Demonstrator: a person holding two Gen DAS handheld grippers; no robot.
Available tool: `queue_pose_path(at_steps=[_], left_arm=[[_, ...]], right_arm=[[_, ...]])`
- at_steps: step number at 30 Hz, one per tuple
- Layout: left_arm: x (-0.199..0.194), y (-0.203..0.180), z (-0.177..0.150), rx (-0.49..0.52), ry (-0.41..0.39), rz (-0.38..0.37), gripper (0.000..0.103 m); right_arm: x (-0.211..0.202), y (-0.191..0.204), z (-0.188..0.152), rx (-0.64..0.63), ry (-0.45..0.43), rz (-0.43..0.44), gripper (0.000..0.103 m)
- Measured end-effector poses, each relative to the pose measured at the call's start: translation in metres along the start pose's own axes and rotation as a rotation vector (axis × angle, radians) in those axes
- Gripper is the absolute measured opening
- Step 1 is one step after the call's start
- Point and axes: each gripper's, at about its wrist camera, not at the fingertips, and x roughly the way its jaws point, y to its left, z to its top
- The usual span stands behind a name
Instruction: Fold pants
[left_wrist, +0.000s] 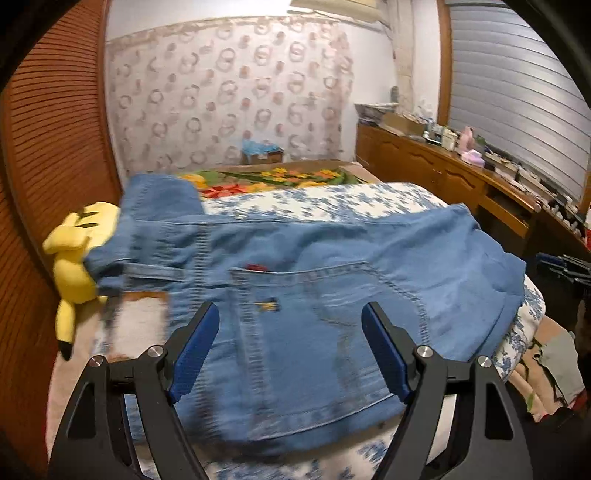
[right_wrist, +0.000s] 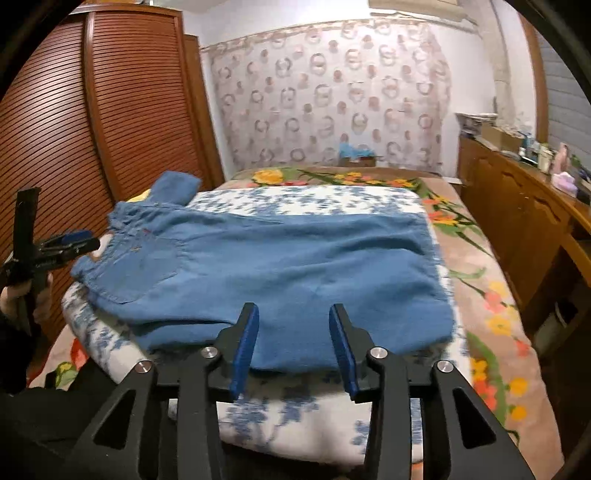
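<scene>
So the jeans (right_wrist: 258, 266) were lying folded over on the blue-and-white floral cushion (right_wrist: 303, 199) on top of the bed, waistband + back pocket (left_wrist: 332, 302) end over by the wardrobe (right_wrist: 122, 110) side. My left gripper (left_wrist: 290, 328) was spread wide w/ nothing between the pads, just hovering over the pocket area. Right gripper (right_wrist: 293, 332) was about half open, also let go of everything, the near edge of the denim right under its tips. From the right cam I could see my other hand (right_wrist: 22, 291) w/ its gripper off at the waistband end. Yellow plush toy (left_wrist: 77, 251) was sat beside the waistband, partly under the denim. Left cam was pretty blurry tbh.
</scene>
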Motion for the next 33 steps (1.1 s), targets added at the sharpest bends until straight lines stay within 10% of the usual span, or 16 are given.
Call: queue_pose_path(at_steps=[33], left_arm=[[0.077, -0.067, -0.011, 0.068, 0.148, -0.066, 0.082]], right_arm=[[0.027, -0.072, -0.009, 0.194, 0.091, -0.156, 0.047]])
